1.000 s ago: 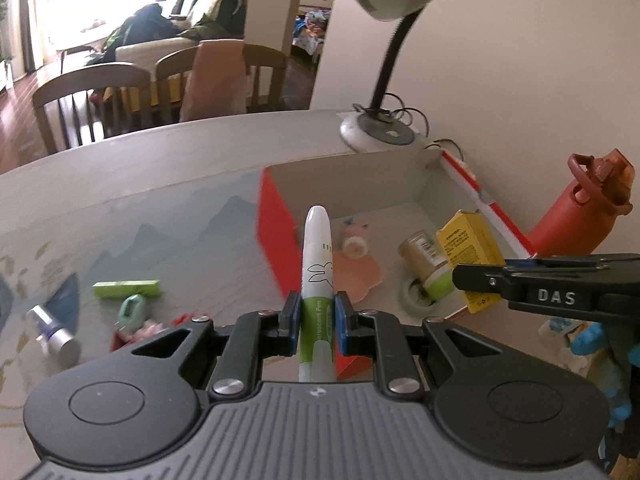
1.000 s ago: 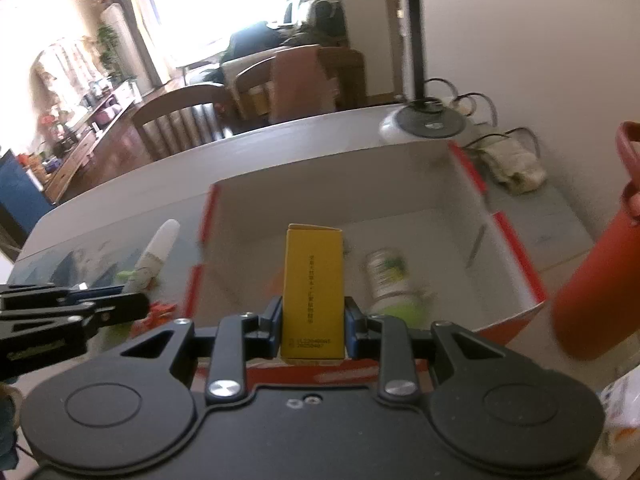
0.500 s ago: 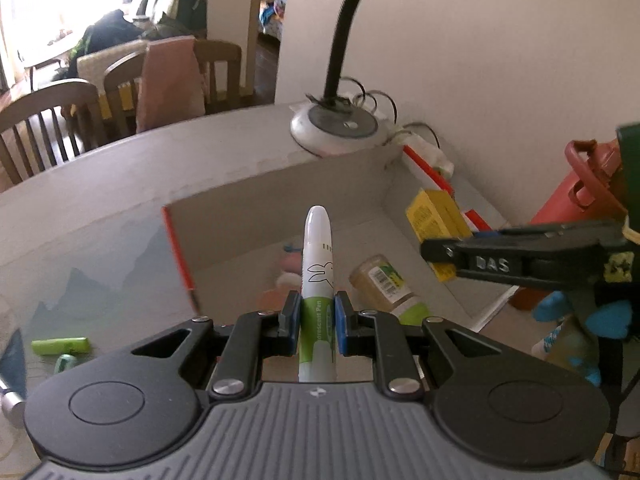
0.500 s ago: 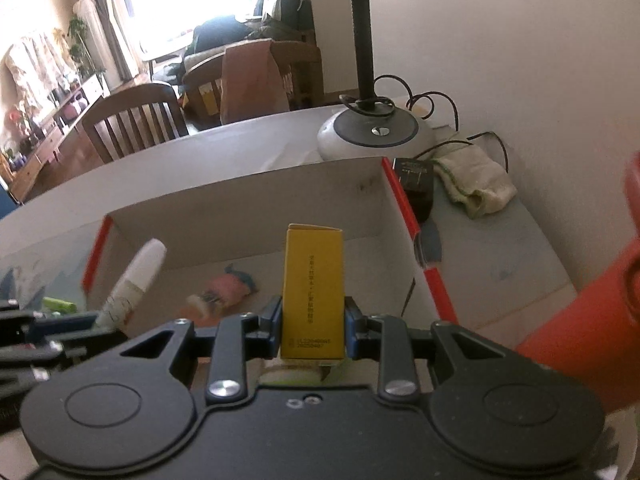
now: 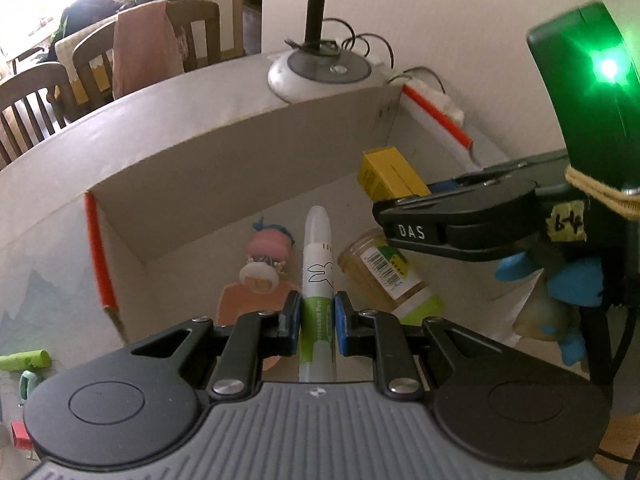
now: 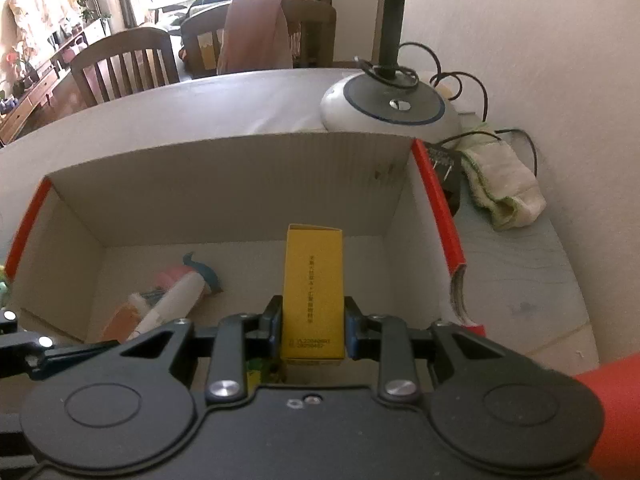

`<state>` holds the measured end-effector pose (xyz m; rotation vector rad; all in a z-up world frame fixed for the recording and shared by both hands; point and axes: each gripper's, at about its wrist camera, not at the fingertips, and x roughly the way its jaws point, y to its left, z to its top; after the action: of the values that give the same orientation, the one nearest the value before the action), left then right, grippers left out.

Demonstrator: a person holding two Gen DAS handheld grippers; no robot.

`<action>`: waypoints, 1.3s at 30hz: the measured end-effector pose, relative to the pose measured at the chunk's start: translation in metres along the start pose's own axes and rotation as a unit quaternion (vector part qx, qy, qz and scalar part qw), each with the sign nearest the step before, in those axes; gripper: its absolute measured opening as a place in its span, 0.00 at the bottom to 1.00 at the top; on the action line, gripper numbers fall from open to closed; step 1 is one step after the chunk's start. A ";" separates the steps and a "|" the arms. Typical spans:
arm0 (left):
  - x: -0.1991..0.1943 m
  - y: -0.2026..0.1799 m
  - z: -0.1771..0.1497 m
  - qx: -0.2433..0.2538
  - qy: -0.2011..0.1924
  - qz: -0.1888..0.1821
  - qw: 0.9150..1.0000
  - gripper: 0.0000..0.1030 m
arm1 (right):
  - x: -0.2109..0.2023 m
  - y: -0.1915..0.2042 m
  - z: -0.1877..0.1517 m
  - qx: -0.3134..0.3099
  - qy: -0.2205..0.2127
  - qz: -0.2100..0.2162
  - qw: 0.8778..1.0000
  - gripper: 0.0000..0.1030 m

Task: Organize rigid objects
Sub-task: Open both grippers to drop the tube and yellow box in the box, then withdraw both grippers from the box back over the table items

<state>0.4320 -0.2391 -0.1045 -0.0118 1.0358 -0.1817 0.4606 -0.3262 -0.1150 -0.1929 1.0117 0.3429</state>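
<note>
Now clamped in the left tongs (image 5: 316, 320): a green-and-white pen (image 5: 317, 264), pointing down over the open box (image 5: 240, 152) on the bench (image 5: 48, 264). Pinched upright in the right tongs (image 6: 313, 326): a yellow carton (image 6: 313, 292), above the same box. Inside, lying flat: a doll (image 5: 266, 254) and a jar (image 5: 384, 276).

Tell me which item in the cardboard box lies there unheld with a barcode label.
The jar with the green lid, lying on its side; the pen and yellow carton are gripped.
</note>
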 end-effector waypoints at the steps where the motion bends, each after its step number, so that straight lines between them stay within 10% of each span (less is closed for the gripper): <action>1: 0.003 -0.001 0.000 0.002 0.003 0.002 1.000 0.17 | 0.002 0.000 0.000 -0.003 0.003 0.001 1.000 0.28; 24: 0.048 0.009 0.007 -0.029 0.106 -0.032 0.993 0.17 | 0.013 -0.006 0.003 0.017 0.041 0.013 0.999 0.34; 39: 0.020 0.005 0.002 -0.019 0.070 -0.041 0.996 0.18 | -0.031 -0.003 -0.006 0.027 0.006 0.029 0.999 0.43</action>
<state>0.4441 -0.2377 -0.1208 -0.0780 1.1803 -0.2406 0.4422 -0.3365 -0.0916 -0.1175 1.0388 0.3679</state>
